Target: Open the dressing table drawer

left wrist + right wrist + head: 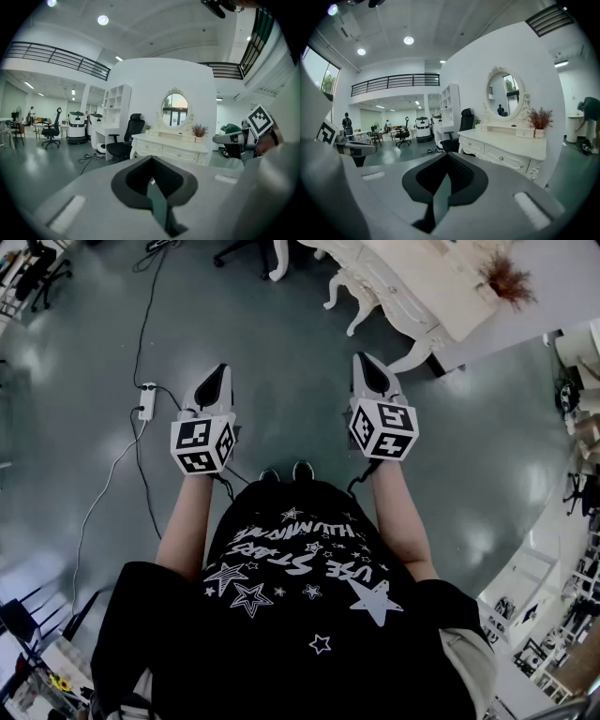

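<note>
The white dressing table (422, 287) stands ahead and to the right, some way off across the floor. In the left gripper view the dressing table (168, 149) shows its closed drawers (180, 154) with small knobs, under an oval mirror (176, 109). From the right gripper view the dressing table (506, 152) is nearer, its drawer front (506, 160) closed. My left gripper (220, 369) (151, 161) and right gripper (364, 358) (446, 155) are held side by side at waist height. Both are shut with nothing in them, and both are well short of the table.
A dried plant (540, 117) sits on the tabletop's right end. A black office chair (124, 140) and white shelves (115, 105) stand left of the table. A power strip (146, 401) with cables lies on the grey floor to my left. A person (590, 112) bends over far right.
</note>
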Motion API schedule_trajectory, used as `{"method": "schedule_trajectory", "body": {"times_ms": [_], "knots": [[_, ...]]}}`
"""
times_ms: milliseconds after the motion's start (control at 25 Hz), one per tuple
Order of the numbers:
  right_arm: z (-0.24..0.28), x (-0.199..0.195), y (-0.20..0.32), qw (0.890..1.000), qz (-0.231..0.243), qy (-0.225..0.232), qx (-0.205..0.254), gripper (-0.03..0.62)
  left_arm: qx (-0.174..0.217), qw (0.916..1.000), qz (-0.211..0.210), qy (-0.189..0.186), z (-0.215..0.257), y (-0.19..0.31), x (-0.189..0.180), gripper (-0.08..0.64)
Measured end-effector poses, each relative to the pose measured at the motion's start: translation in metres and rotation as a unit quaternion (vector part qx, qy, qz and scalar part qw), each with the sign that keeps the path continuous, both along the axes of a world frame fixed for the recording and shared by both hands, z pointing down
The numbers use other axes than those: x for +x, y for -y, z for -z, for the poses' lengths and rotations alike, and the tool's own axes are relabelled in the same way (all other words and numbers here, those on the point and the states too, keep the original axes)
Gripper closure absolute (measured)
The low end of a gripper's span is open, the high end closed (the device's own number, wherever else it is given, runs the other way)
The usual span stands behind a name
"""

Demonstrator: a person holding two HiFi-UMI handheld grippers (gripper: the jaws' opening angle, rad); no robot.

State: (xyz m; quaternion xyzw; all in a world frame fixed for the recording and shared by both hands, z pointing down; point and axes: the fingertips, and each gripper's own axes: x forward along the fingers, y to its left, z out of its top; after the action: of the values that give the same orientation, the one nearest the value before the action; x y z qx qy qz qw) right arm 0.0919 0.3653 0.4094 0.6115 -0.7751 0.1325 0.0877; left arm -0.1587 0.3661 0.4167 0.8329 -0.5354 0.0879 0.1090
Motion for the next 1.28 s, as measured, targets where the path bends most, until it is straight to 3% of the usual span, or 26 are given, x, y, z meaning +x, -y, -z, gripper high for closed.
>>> {"method": "schedule_trajectory", "body": {"times_ms": [640, 960, 1000, 1120, 1280], "knots": [[-0.014, -0.016, 0.012, 1.0, -0.003, 0.003, -0.012, 0.566, -0.015, 0.9997, 0.004, -0.018, -0.012, 0.008, -0.017, 0.558], [-0.012, -0.038, 0.014, 0.999, -0.028, 0.028, 0.01, 0.563, -0.019, 0.9997, -0.005, -0.014, -0.025, -0.006, -0.052, 0.558], [-0.011, -0.042, 0.016, 0.999, -0.027, 0.028, 0.012, 0.553, -0.018, 0.9997, -0.003, -0.016, -0.025, -0.004, -0.057, 0.558], [-0.013, -0.052, 0.025, 0.999, -0.02, 0.026, 0.006, 0.417, -0.017, 0.9996, 0.001, -0.021, -0.024, 0.003, -0.067, 0.558], [-0.023, -0.057, 0.046, 0.999, -0.021, 0.031, -0.01, 0.325, -0.016, 0.9996, -0.004, -0.022, -0.025, 0.016, -0.071, 0.558]]}}
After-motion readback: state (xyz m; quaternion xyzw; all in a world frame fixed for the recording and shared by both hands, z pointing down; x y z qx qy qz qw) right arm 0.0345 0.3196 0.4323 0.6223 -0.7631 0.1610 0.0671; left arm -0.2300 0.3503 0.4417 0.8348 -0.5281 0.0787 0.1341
